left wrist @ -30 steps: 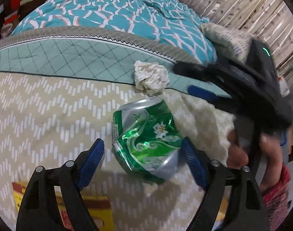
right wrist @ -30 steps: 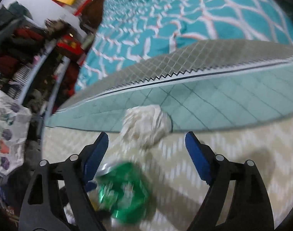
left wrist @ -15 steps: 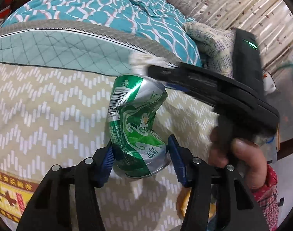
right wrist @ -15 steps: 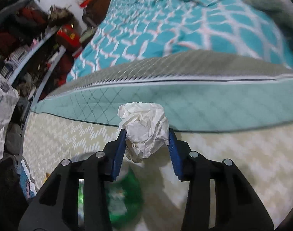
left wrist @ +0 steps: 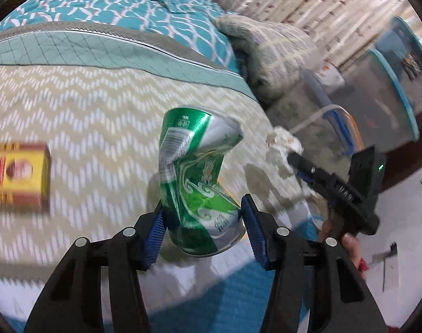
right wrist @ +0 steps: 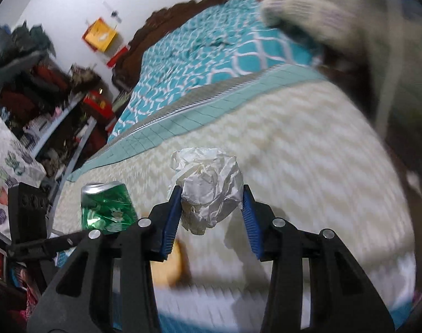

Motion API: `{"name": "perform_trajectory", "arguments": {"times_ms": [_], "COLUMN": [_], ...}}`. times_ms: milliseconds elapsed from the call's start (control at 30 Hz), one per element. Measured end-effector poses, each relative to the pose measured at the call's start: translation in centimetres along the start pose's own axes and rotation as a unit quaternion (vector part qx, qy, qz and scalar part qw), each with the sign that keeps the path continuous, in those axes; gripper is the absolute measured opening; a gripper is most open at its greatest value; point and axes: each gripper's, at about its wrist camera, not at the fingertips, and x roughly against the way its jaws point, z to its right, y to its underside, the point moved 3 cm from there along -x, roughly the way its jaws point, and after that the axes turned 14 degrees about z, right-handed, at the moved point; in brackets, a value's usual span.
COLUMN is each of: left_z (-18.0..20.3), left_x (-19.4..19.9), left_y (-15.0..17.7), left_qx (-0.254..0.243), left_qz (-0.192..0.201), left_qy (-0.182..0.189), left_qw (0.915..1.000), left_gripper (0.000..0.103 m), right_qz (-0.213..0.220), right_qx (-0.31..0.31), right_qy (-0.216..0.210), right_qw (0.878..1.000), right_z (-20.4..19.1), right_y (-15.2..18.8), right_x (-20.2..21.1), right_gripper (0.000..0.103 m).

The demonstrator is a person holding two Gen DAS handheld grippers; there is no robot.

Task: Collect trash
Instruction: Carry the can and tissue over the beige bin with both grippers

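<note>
Currently the left gripper (left wrist: 201,230) is clamping a crushed green aluminium can (left wrist: 195,177) above the near bed edge; the right gripper (right wrist: 211,216) is pinching a crumpled white paper ball (right wrist: 208,190). Risk: the dented can is offering uneven contact and could be slipping during fast transit.

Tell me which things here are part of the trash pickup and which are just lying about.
Part of the job:
- crushed green can, clamped in the left gripper
- crumpled white paper ball, clamped in the right gripper

Just lying about:
- red and yellow box on the zigzag bedspread
- teal quilt
- pillow
- clear storage bins
</note>
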Motion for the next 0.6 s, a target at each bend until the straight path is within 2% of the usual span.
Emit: {"name": "perform_trajectory", "arguments": {"times_ms": [167, 267, 400, 600], "left_z": [2.6, 4.8, 9.3, 18.2], "left_x": [2.8, 3.0, 0.9, -5.5], "left_y": [2.7, 4.1, 5.6, 6.8], "left_qx": [-0.026, -0.046, -0.08, -0.146], "left_qz": [0.001, -0.007, -0.037, -0.087], "left_qy": [0.015, 0.028, 0.058, 0.102], "left_qw": [0.9995, 0.9985, 0.9945, 0.9802], "left_gripper": [0.05, 0.05, 0.049, 0.049], "right_qz": [0.019, 0.03, 0.055, 0.143], "right_qx": [-0.041, -0.063, -0.085, -0.109], "right_qy": [0.018, 0.027, 0.037, 0.09], "right_qw": [0.999, 0.997, 0.994, 0.98], "right_z": [4.0, 5.8, 7.8, 13.4], "right_y": [4.1, 6.0, 7.0, 4.7], "right_x": [7.3, 10.5, 13.4, 19.8], "right_gripper": [0.045, 0.045, 0.045, 0.045]}}
